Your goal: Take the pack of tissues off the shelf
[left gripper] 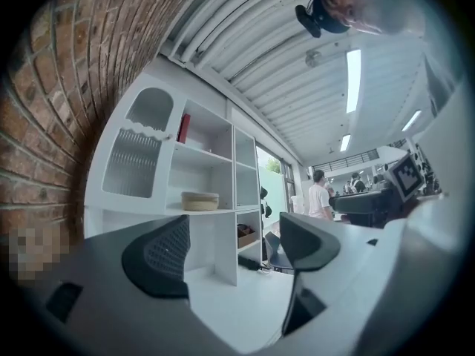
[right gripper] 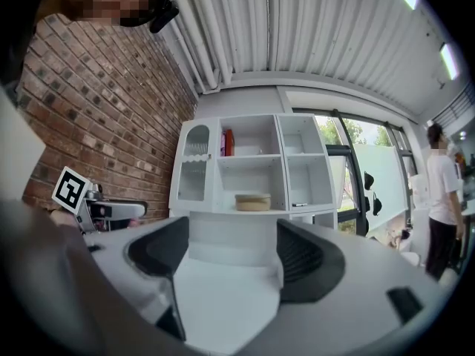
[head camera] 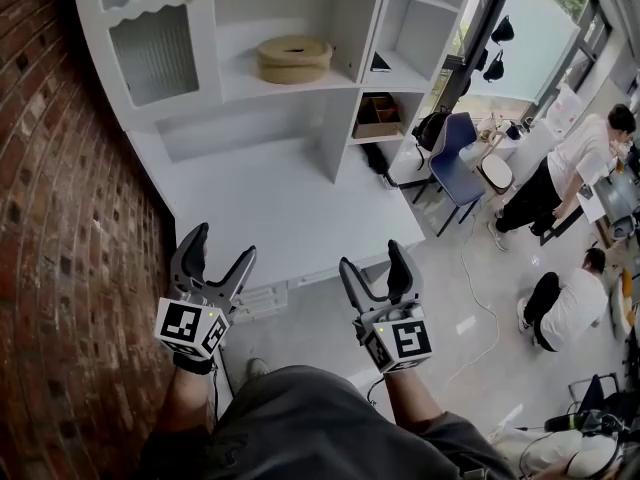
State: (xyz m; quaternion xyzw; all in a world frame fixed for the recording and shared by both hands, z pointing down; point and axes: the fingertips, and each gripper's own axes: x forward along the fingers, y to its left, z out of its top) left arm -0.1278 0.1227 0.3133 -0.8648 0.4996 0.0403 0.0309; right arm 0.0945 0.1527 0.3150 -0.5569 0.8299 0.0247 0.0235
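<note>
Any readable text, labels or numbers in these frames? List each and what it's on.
No readable text anywhere.
Left marker cube, right marker cube: black-and-white square codes, no letters.
Red item on the top shelf: too small to read.
Tan round item: no print visible.

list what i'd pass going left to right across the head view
brick wall → left gripper, jaws apart → tan round item on the shelf → right gripper, jaws apart → blue chair → standing person in a white top
</note>
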